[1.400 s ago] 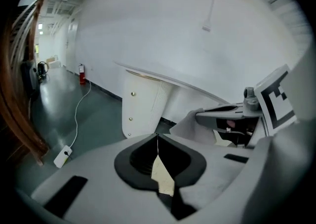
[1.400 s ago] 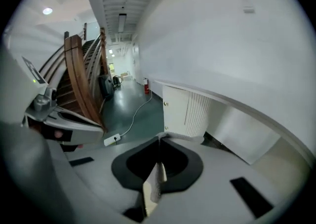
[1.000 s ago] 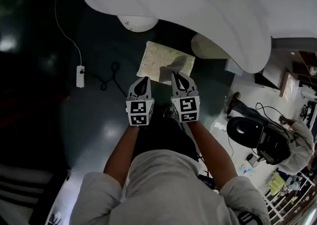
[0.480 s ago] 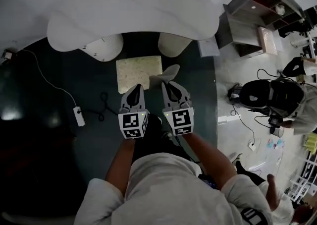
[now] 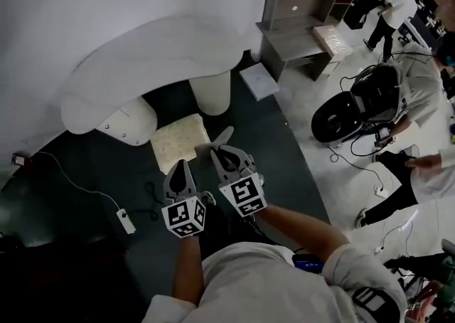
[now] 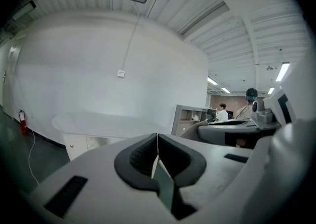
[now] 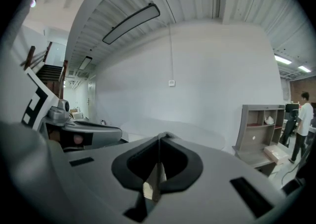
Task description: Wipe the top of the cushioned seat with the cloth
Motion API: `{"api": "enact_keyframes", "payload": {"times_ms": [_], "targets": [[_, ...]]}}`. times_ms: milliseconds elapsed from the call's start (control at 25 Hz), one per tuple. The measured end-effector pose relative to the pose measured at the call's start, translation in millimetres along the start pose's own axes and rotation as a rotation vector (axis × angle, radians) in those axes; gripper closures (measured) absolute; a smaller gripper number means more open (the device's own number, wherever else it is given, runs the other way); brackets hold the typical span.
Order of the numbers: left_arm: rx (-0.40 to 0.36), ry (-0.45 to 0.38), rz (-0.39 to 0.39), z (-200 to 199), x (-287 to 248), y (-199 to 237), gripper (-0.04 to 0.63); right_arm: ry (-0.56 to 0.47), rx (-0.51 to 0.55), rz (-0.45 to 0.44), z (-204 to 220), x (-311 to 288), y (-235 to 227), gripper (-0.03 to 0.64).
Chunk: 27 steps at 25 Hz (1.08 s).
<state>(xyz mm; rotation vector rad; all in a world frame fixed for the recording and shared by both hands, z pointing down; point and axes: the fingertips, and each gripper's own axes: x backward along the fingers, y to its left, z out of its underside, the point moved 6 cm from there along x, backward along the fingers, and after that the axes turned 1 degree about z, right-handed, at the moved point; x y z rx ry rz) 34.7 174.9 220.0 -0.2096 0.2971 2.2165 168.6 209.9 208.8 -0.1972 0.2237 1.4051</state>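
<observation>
The cushioned seat (image 5: 178,142) is a pale, speckled square pad on the dark floor, under the edge of a white curved table. My right gripper (image 5: 220,152) hangs over the seat's near right corner, shut on a grey cloth (image 5: 222,135) that sticks out past its tips. In the right gripper view the jaws (image 7: 160,139) meet, with a scrap of cloth at the tip. My left gripper (image 5: 180,168) is beside it, over the seat's near edge, jaws shut (image 6: 157,136). Both gripper views look level at a white wall; the seat is out of their sight.
The white curved table (image 5: 156,51) stands on two round legs (image 5: 210,92) just beyond the seat. A power strip with cable (image 5: 126,220) lies on the floor at left. At right are a grey shelf unit (image 5: 306,8), a black round machine (image 5: 341,117) and people (image 5: 419,165).
The head view has swung round, so the seat and table now sit further left and lower. Both grippers kept side by side at the seat's near edge, the cloth still in the right one.
</observation>
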Motion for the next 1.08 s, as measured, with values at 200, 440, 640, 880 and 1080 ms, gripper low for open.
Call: {"api": "enact_keyframes", "payload": {"times_ms": [200,440,640,880,1080], "targets": [[-0.029,-0.012,0.025,-9.0,31.0,-22.6,0.578,-0.042,-0.016,-0.002,-13.8,46.1,10.9,0.603],[-0.049,-0.034,0.080,-14.2,46.1,-34.1,0.578,-0.084,-0.041,0.015,-19.6,65.1,20.5,0.604],[-0.073,-0.054,0.129,-32.2,56.7,-23.7,0.578,-0.094,-0.050,0.068,-31.5,65.9,33.2,0.603],[-0.087,-0.079,0.188,-45.5,73.9,-10.8,0.578,-0.115,-0.045,0.108,-47.3,67.9,60.3,0.603],[-0.090,-0.118,0.191,-57.8,98.1,9.3,0.578,-0.138,-0.021,0.090,-62.2,69.9,95.8,0.603]]}}
